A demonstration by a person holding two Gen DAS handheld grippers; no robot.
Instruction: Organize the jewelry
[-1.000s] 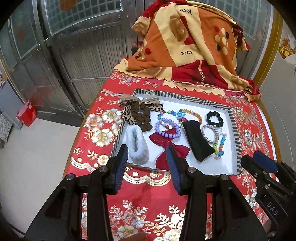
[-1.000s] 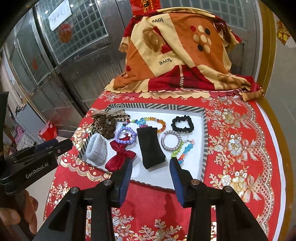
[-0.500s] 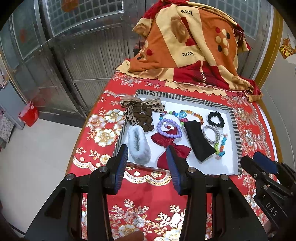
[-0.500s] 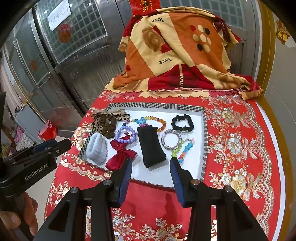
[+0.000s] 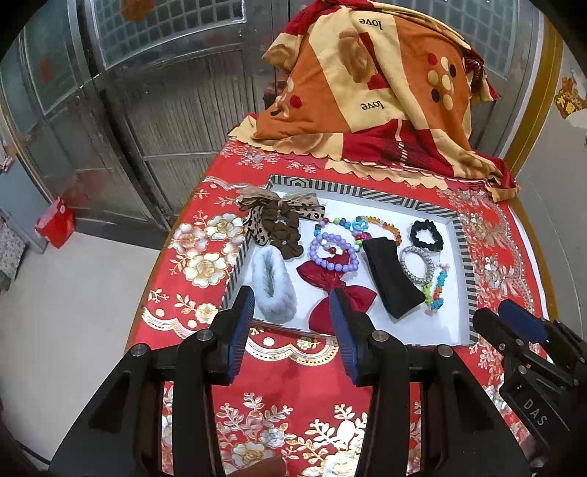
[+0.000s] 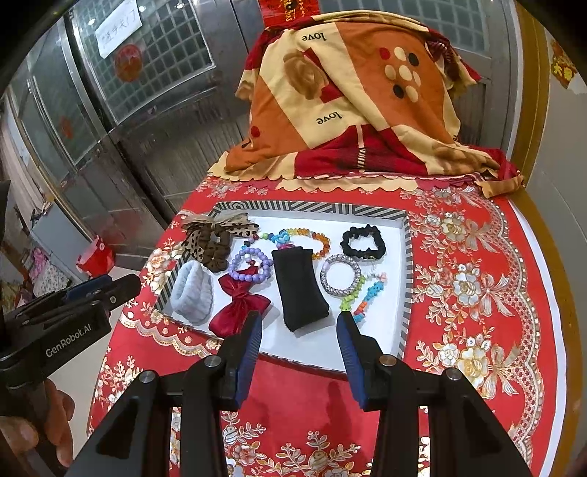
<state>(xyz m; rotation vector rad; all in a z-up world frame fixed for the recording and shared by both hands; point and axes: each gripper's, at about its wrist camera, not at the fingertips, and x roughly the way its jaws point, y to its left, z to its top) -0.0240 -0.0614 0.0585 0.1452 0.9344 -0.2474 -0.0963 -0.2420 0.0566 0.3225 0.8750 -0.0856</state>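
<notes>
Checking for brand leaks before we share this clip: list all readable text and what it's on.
"love": printed upside down, several times, on the orange blanket.
"GenRobot.AI": on the side of the left tongs, seen from the right wrist view.
"DAS": on the body of the right tongs, seen from the left wrist view; it may be cut off.
White paper notice on the door: handwritten, too blurred to read.
Red door decoration: not legible.

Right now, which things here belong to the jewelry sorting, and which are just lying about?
For the job:
purple bead bracelet
rhinestone bangle
rainbow bead necklace
black pouch
tray

Lying about:
patterned blanket
floral tablecloth
</notes>
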